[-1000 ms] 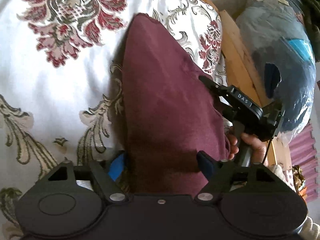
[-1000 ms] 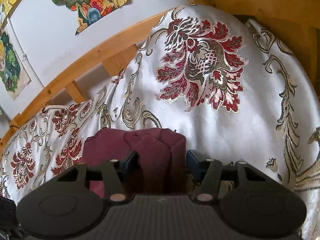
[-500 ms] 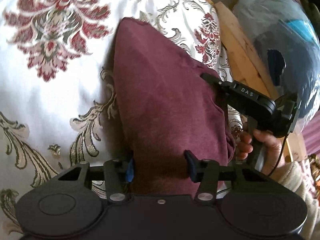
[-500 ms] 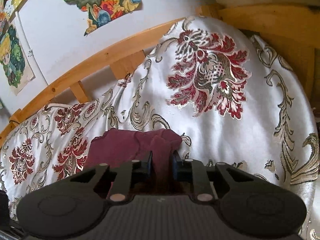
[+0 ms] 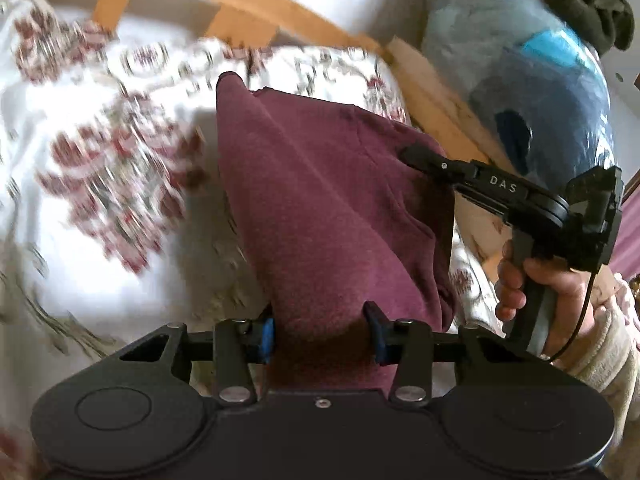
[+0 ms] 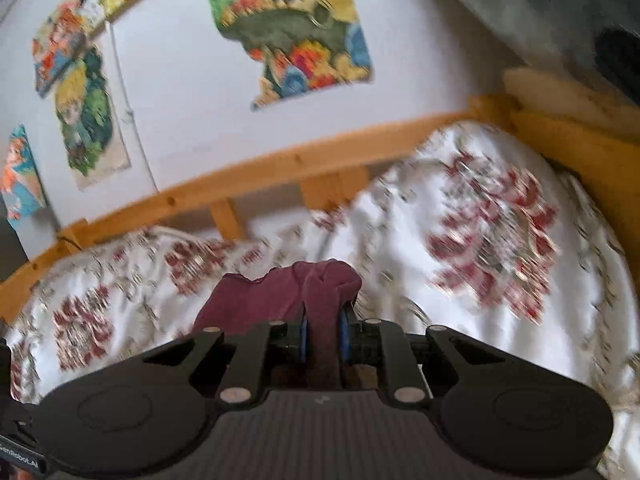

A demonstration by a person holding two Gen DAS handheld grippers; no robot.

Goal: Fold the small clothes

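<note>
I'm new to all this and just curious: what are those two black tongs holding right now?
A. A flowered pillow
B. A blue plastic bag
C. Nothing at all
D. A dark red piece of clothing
D: both the left tongs and the right tongs are closed on the dark red piece of clothing, which is bunched between their blue pads above the flowered bedspread.
</note>
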